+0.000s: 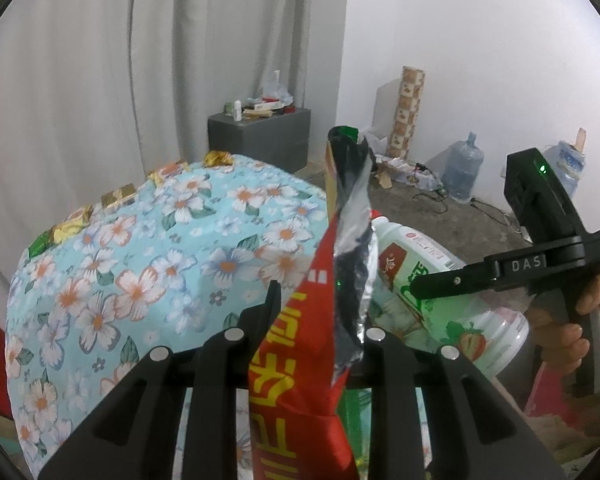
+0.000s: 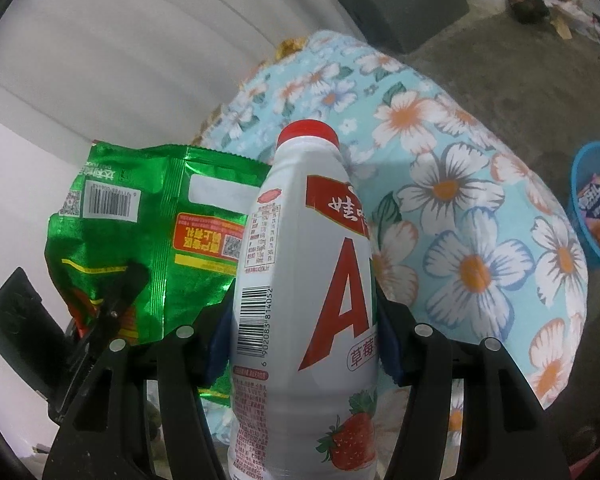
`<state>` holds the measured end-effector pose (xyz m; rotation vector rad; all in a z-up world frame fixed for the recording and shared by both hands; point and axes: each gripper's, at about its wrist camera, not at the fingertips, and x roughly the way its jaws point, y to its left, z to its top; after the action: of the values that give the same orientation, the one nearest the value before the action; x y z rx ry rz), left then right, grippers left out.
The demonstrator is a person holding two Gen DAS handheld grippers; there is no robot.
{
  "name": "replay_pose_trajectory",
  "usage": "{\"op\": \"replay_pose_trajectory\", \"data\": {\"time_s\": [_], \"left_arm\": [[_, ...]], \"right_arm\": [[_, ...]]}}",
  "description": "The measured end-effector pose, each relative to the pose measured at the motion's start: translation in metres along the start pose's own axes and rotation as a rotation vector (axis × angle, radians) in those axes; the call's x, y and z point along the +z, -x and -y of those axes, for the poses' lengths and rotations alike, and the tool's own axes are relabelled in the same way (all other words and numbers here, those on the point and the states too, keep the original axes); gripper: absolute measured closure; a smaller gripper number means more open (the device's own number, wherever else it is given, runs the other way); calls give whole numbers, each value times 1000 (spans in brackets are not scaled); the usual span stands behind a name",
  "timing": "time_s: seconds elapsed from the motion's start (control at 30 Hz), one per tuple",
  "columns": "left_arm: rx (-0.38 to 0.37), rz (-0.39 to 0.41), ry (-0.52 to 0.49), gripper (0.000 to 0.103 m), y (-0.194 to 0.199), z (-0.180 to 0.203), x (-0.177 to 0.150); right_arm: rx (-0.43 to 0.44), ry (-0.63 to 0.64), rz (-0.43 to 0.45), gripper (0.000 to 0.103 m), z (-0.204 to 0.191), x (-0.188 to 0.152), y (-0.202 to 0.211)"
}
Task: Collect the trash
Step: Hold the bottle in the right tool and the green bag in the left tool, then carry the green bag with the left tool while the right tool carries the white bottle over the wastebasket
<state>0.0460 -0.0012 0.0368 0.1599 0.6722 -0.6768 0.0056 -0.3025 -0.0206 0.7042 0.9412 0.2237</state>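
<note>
My left gripper (image 1: 316, 312) is shut on an empty red-and-green snack bag (image 1: 340, 264) with a silver lining, held upright above the table. The same bag shows its green back in the right wrist view (image 2: 148, 236), with the left gripper (image 2: 112, 300) at its lower left. My right gripper (image 2: 304, 320) is shut on a white strawberry drink bottle (image 2: 300, 288) with a red cap. In the left wrist view the bottle (image 1: 432, 296) sits just right of the bag, held by the right gripper (image 1: 440, 284).
A round table with a blue floral cloth (image 1: 148, 264) lies below both grippers; gold wrappers (image 1: 72, 228) sit along its far edge. A blue basket (image 2: 596, 204) holding wrappers stands on the floor. A grey cabinet (image 1: 260, 136), a water jug (image 1: 462, 168) and a curtain stand behind.
</note>
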Motion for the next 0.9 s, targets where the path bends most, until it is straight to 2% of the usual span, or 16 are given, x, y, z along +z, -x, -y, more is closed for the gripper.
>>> {"op": "replay_pose_trajectory", "data": {"time_s": [0.17, 0.37, 0.67, 0.9], "left_arm": [[-16, 28, -51, 81, 0, 8, 20], [-66, 48, -124, 87, -17, 26, 56], [-186, -6, -198, 90, -79, 64, 94], [-277, -6, -278, 91, -118, 101, 132]], "right_arm": [[38, -26, 63, 47, 12, -2, 26], [64, -91, 162, 47, 41, -4, 67], [92, -255, 334, 47, 116, -23, 138], [55, -406, 465, 47, 184, -44, 185]]}}
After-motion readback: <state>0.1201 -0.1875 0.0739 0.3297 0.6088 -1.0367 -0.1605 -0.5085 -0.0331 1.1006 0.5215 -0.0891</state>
